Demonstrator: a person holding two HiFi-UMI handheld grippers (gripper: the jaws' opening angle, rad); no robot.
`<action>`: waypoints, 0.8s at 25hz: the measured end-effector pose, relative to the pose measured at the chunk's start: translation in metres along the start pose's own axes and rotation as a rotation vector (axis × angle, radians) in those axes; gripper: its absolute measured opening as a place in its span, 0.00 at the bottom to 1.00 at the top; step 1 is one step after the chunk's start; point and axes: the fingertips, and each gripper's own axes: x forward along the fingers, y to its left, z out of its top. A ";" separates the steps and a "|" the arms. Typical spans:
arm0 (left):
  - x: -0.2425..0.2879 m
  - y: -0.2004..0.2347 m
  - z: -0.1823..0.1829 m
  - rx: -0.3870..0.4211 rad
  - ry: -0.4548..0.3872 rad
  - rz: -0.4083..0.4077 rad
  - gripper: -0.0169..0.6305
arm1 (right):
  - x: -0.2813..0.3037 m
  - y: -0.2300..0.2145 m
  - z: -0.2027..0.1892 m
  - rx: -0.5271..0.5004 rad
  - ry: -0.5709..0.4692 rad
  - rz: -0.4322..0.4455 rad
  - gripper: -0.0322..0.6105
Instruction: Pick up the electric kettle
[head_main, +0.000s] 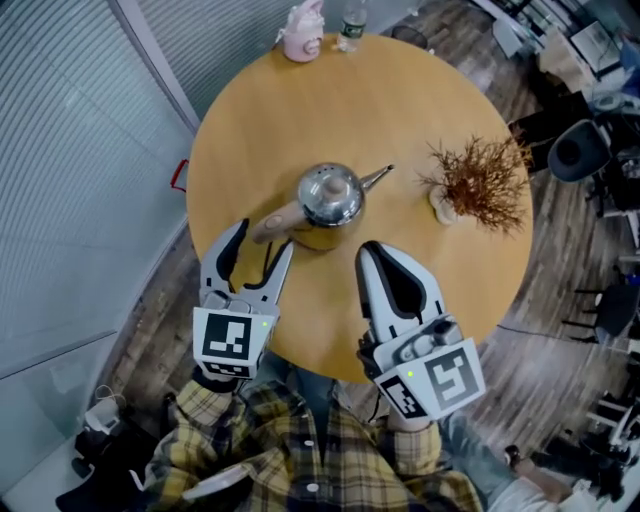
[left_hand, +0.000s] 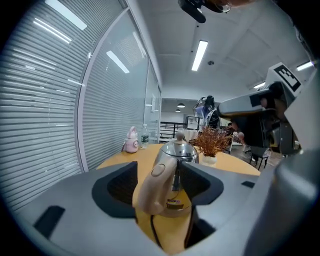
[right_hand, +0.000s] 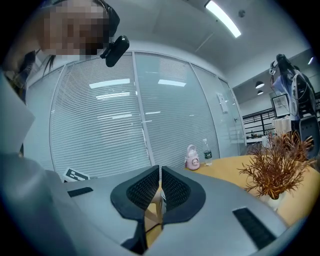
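Note:
The steel electric kettle (head_main: 330, 195) stands in the middle of the round wooden table (head_main: 420, 110), its beige handle (head_main: 275, 222) pointing toward me and its spout (head_main: 378, 178) to the right. My left gripper (head_main: 264, 238) is open, just short of the kettle. In the left gripper view the handle (left_hand: 157, 187) stands between the wide jaws of the left gripper (left_hand: 159, 182), and the pads do not press on it. My right gripper (head_main: 372, 248) is shut and empty, just right of the kettle's base. The right gripper view shows the right gripper (right_hand: 160, 187) with its pads together.
A dried plant in a white vase (head_main: 480, 185) stands right of the kettle. A pink flask (head_main: 303, 35) and a water bottle (head_main: 350, 30) sit at the table's far edge. A glass wall with blinds runs along the left; office chairs (head_main: 580, 150) stand at the right.

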 end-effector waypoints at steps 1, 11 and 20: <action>0.003 0.001 -0.005 0.000 0.006 0.004 0.43 | 0.000 -0.001 -0.003 0.003 0.003 -0.001 0.11; 0.022 0.014 -0.043 -0.003 0.037 0.054 0.43 | 0.000 -0.006 -0.033 0.057 0.030 -0.011 0.11; 0.036 0.025 -0.052 -0.002 0.023 0.126 0.42 | -0.004 -0.012 -0.055 0.091 0.059 -0.020 0.11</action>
